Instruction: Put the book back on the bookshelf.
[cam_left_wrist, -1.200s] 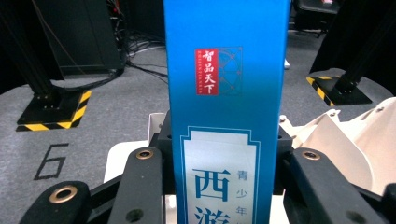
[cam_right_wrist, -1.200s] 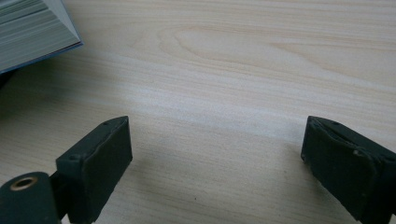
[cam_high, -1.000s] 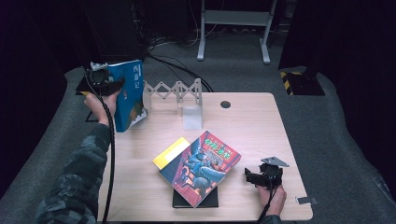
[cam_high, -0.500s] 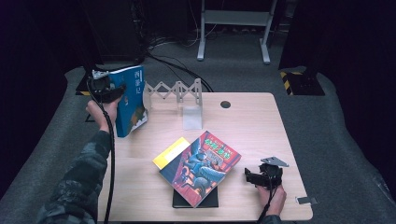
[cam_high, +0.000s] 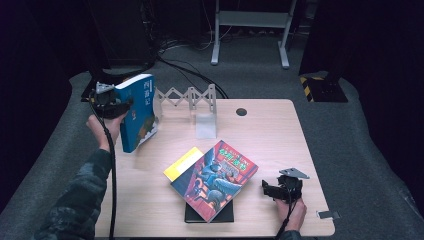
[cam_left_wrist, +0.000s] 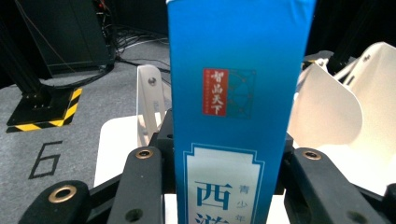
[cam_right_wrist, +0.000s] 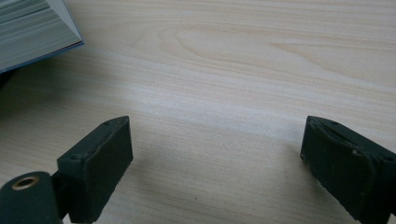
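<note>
At the near edge of the table, the right gripper rests low over the wood at the near right corner, jaws spread wide with nothing between them; the right gripper view shows bare tabletop between the two black pads. The right hand enters from the bottom edge with the gripper pointing left toward the book stack. Open wood lies on every side of this gripper, and a small grey tag lies near the corner beside it. Just left of it, near the middle of the front edge, a colourful illustrated book lies flat on top of a yellow book and a black book; the black one reaches close to the front edge. The page edges of the illustrated book appear at the upper left of the right gripper view. Beyond the stack, a clear strip of table separates it from a white folding book rack standing near the far edge, with a round cable hole to its right. At the far left corner, the left gripper is clamped on a blue book, held upright and slightly tilted above the table edge, just left of the rack. The left gripper view shows both jaws pressed against the covers on either side of the blue book's spine. The left forearm rises steeply from the lower left, wrist bent inward.
</note>
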